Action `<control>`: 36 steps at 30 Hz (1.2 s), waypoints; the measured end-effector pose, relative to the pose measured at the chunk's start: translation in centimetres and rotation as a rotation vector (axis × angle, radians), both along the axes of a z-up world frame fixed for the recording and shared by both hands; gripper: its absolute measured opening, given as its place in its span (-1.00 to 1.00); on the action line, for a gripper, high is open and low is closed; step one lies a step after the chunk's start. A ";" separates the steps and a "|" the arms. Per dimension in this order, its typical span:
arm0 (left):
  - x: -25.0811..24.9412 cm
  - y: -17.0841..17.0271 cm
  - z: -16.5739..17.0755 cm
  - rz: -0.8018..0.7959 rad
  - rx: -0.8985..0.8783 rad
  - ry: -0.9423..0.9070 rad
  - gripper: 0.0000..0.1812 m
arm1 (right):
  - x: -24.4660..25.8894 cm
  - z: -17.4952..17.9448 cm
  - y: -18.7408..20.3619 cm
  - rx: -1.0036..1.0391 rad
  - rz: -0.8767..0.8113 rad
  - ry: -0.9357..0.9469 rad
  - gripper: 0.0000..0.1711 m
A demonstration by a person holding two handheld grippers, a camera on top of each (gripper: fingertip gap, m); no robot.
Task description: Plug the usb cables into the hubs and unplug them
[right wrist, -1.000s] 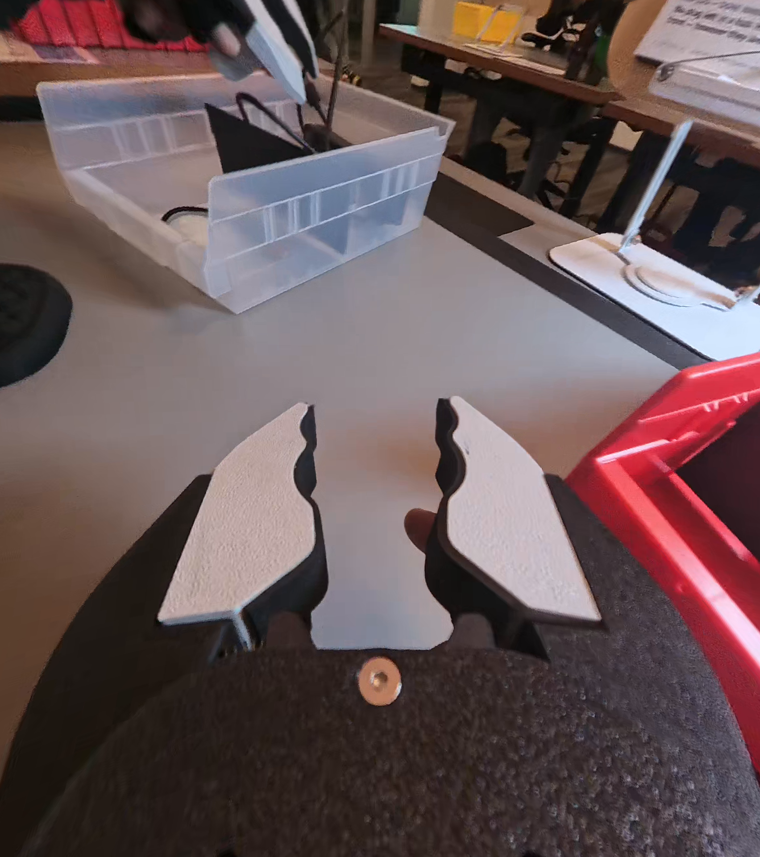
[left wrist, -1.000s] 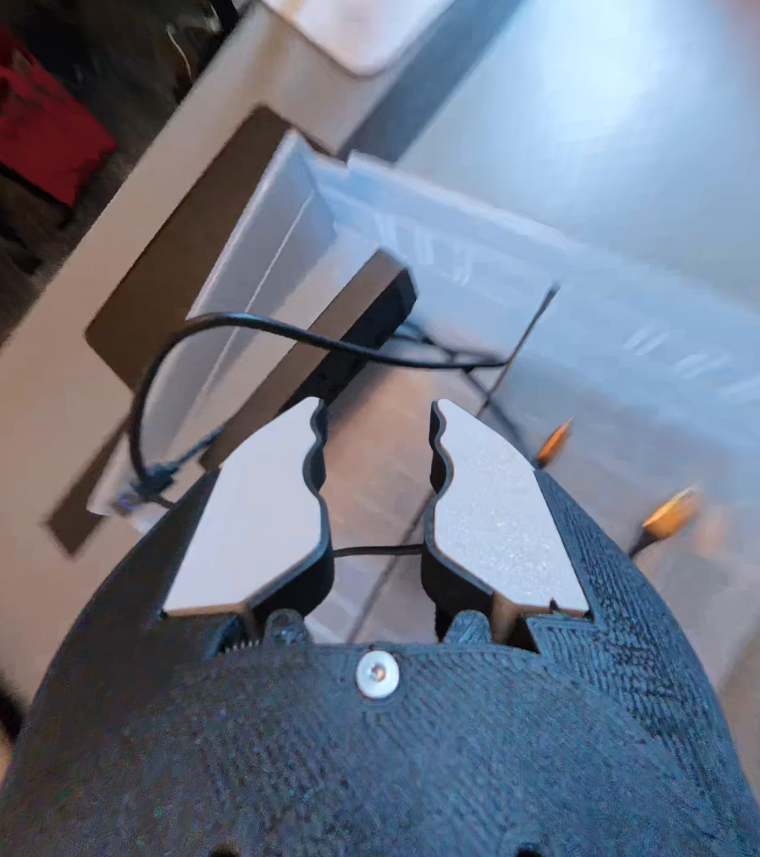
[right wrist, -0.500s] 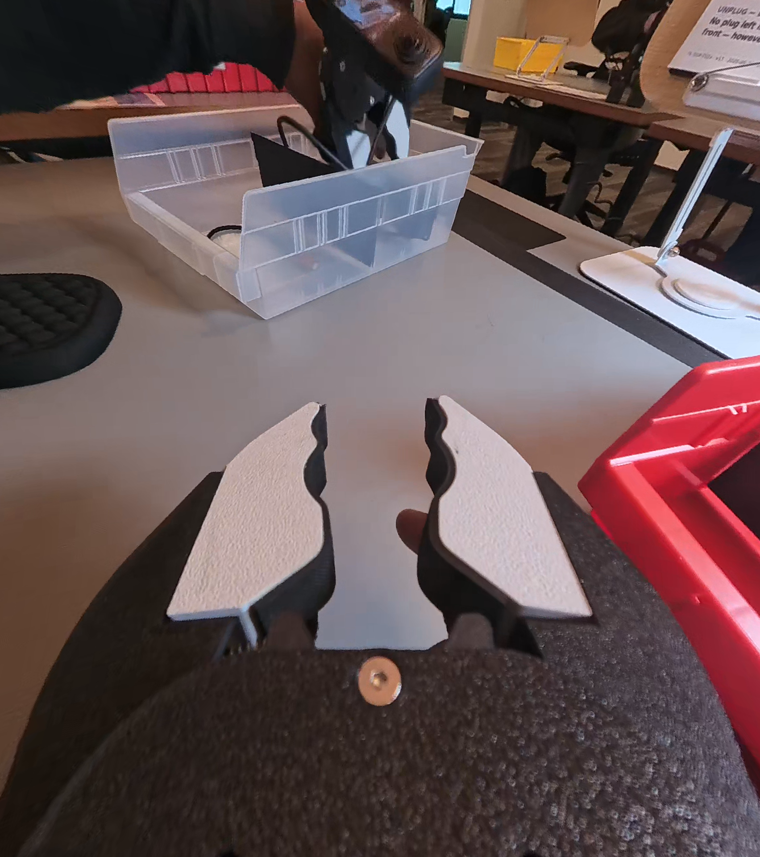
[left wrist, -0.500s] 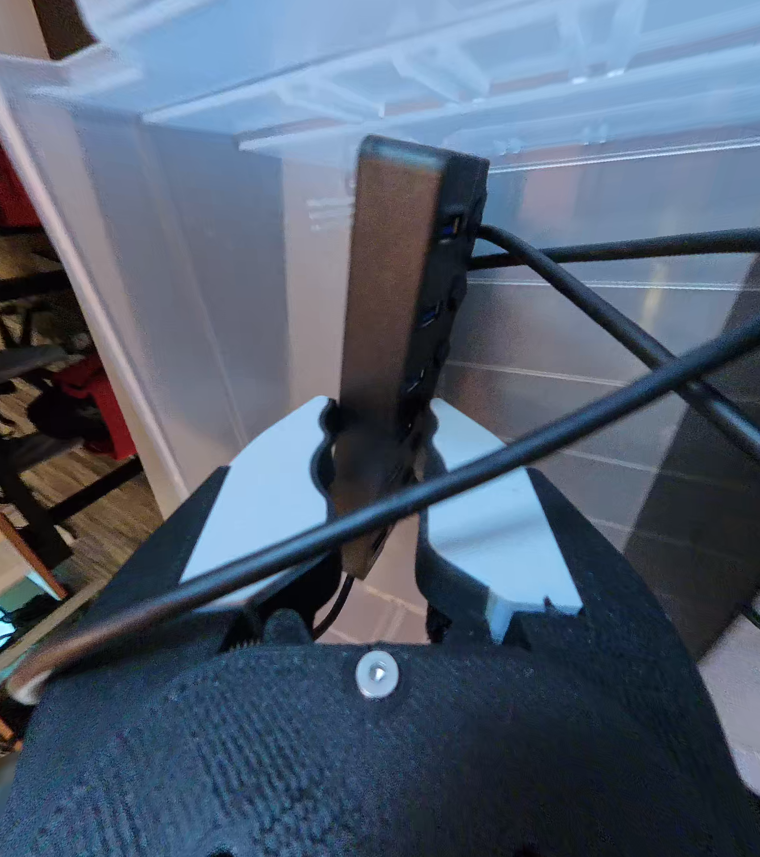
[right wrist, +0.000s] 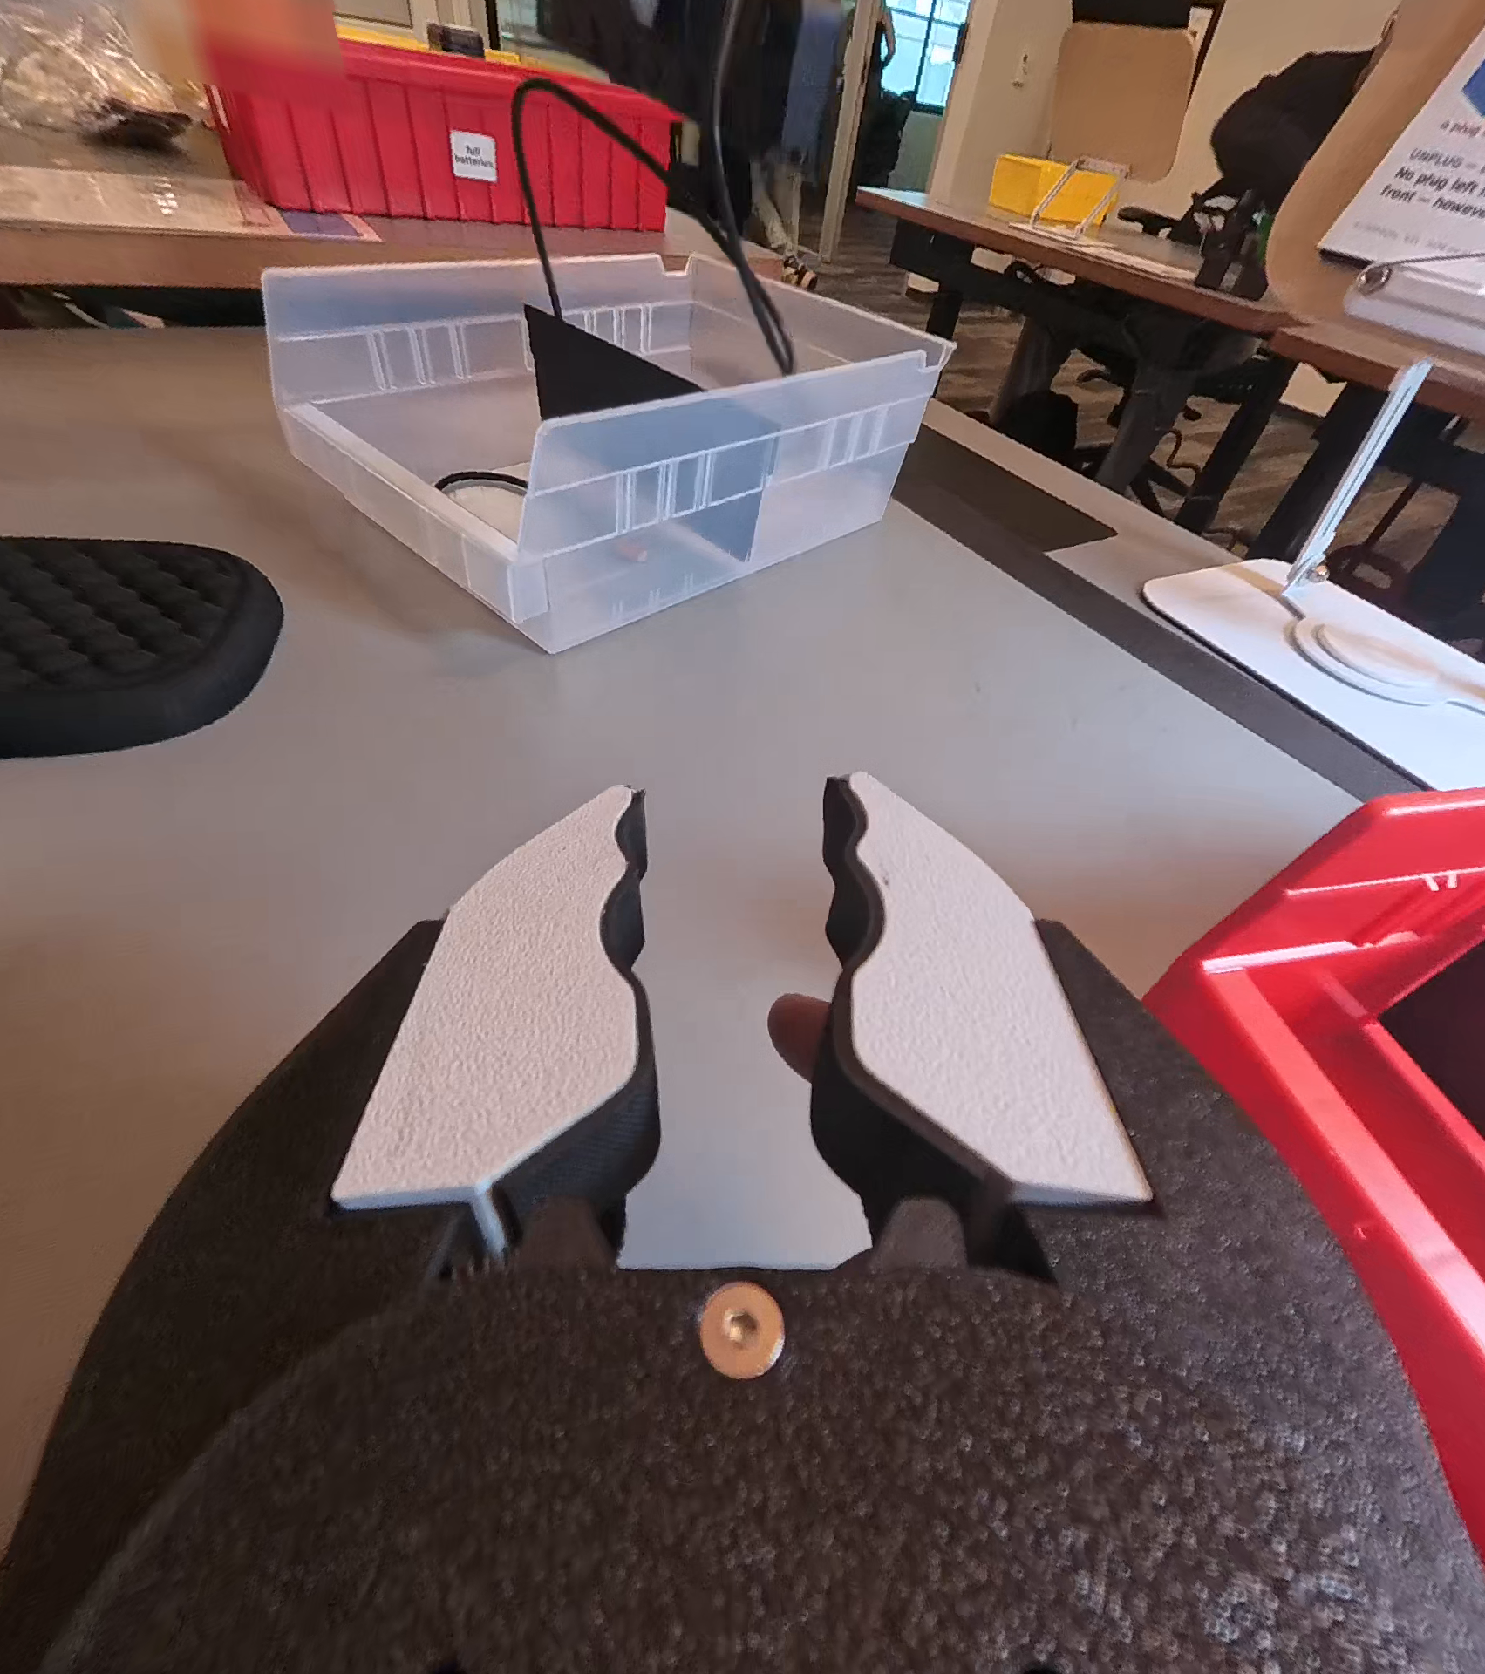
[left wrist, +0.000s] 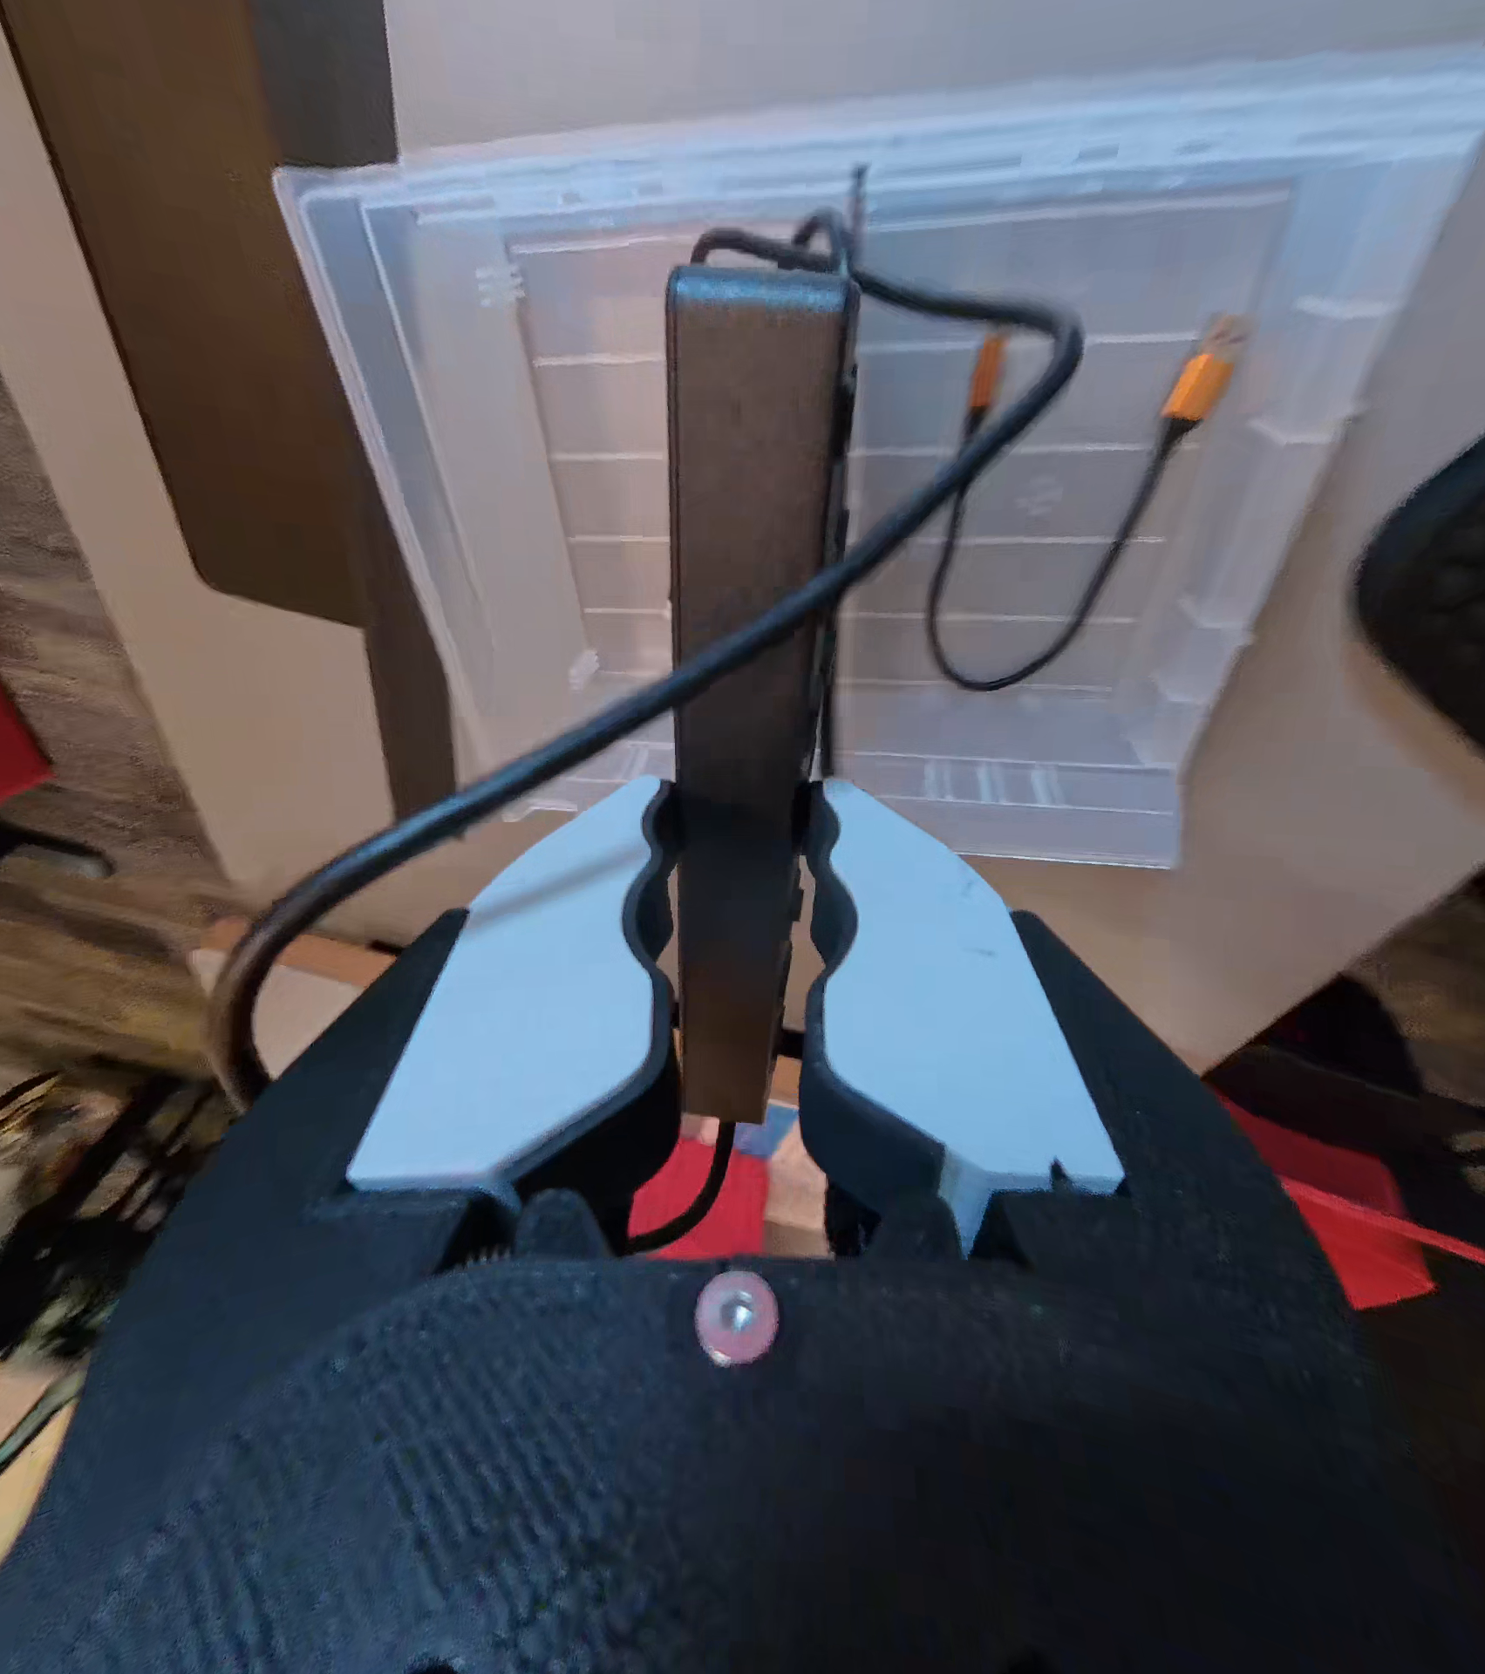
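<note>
Left gripper (left wrist: 738, 842) is clamped on the dark hub (left wrist: 752, 562), fingers pressing both long sides near its lower end. The hub sticks out along the fingers, lifted above the clear bin (left wrist: 1318, 507). A thick black cord (left wrist: 811, 598) loops across the front of the hub and off to the left. A thin cable with orange plugs (left wrist: 1191, 389) lies loose on the bin floor, not plugged in.

Right gripper (right wrist: 734, 806) has fingers apart, nothing between them, low over the gray table (right wrist: 811, 688). Red bin (right wrist: 1354, 996) just beside it on the right. Clear bin (right wrist: 720, 534) sits well ahead, black pad (right wrist: 68, 634) to the left.
</note>
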State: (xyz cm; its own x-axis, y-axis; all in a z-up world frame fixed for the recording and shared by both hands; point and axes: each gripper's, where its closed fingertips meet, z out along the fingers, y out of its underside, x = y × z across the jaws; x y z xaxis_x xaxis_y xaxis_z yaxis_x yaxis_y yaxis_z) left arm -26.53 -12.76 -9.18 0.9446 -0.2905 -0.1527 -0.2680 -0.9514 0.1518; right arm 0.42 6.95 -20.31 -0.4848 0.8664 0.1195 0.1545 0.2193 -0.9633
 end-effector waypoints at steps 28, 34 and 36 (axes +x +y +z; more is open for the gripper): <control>16.1 7.8 7.3 -0.198 0.289 -0.287 -0.71 | -1.4 13.6 -5.6 0.291 0.383 0.279 -0.97; 23.2 6.3 1.2 -0.362 0.238 -0.519 -0.71 | 1.4 19.9 2.5 0.142 0.209 0.271 -0.98; 26.9 6.6 0.5 -0.459 0.304 -0.634 -0.71 | 0.2 17.4 4.3 0.109 0.140 0.165 -0.97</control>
State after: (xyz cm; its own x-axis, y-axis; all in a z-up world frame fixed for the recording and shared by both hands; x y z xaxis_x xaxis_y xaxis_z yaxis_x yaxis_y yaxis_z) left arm 0.34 -6.19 -8.68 0.6761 -0.6989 0.2334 -0.5869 -0.7023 -0.4030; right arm 0.66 11.29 -2.89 -0.5651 0.7699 0.2966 -0.0426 0.3317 -0.9424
